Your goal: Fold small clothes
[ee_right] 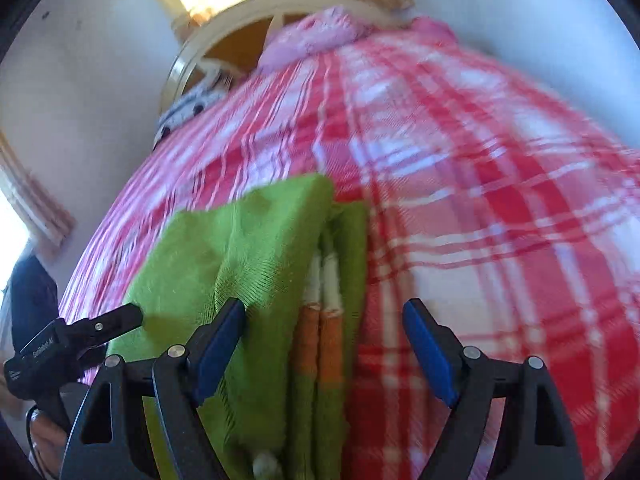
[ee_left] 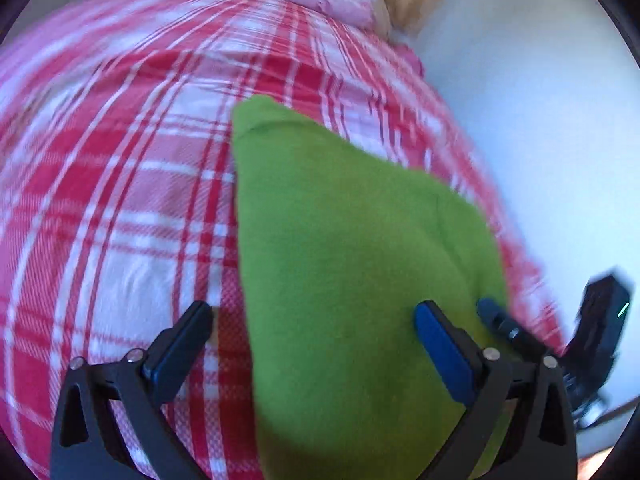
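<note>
A folded green knitted garment (ee_left: pixel 352 264) lies on a red and white checked blanket (ee_left: pixel 120 184). In the right wrist view the garment (ee_right: pixel 240 264) shows orange and white stripes along its folded right edge. My left gripper (ee_left: pixel 314 320) is open, its jaws wide apart over the garment's left edge. My right gripper (ee_right: pixel 324 320) is open over the garment's striped edge. The other gripper shows at the garment's far side in each view (ee_left: pixel 504 320) (ee_right: pixel 100 324). Neither holds the cloth.
A pink crumpled cloth (ee_right: pixel 316 36) lies at the blanket's far end, next to a round wooden frame (ee_right: pixel 224 28). A spotted grey cloth (ee_right: pixel 192 108) lies beside it. White walls (ee_left: pixel 540 120) flank the blanket.
</note>
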A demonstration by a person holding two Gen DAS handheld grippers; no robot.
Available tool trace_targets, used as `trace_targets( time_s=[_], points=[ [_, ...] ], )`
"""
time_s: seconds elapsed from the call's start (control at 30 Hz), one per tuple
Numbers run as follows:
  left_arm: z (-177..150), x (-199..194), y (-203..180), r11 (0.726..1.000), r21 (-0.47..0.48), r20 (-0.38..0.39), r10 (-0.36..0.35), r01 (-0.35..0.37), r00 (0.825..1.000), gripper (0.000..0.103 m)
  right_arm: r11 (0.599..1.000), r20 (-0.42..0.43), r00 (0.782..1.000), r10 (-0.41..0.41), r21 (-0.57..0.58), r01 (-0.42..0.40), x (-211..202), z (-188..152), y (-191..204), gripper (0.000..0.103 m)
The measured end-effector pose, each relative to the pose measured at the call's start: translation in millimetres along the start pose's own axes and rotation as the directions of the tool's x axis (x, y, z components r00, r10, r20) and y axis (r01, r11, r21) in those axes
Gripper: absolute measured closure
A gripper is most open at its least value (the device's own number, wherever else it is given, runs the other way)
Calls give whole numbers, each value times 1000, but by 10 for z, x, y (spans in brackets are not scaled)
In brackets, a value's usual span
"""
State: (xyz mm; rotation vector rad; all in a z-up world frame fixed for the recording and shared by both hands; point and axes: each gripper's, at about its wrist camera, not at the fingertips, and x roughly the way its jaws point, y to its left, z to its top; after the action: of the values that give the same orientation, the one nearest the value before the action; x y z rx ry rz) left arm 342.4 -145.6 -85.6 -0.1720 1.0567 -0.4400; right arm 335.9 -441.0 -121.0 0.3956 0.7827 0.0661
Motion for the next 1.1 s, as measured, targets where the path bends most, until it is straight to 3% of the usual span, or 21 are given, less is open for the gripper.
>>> trace_targets(
  time_s=[0.07, 0.33, 0.63, 0.73, 0.9, 1.03, 1.1],
  points=[
    [-24, 32, -62, 999, 33, 18, 35, -36, 999, 0, 1000, 21, 1000, 9, -13, -9, 2, -36, -6, 22],
    [-36, 93, -107, 997, 29, 52, 68, -70, 996, 0, 998, 62, 997, 54, 3, -55, -35, -69, -44, 22],
    [-69, 72, -126, 996, 42, 69, 73, -76, 995, 0, 998, 25, 999, 28, -63, -26, 30, -68, 112, 22],
    [-67, 78, -128, 996, 43, 71, 73, -77, 995, 0, 997, 23, 999, 43, -68, -41, 27, -81, 118, 30],
    [-69, 81, -134, 996, 43, 73, 74, -77, 995, 0, 993, 36, 998, 50, -110, -45, -4, -107, 213, 53],
    [-71, 84, -140, 996, 45, 74, 78, -81, 994, 0, 994, 32, 996, 80, -81, -77, 1, -103, 161, 54],
    [-71, 82, -141, 996, 47, 74, 78, -82, 994, 0, 994, 19, 995, 97, -44, -96, 24, -88, 99, 47]
  ],
)
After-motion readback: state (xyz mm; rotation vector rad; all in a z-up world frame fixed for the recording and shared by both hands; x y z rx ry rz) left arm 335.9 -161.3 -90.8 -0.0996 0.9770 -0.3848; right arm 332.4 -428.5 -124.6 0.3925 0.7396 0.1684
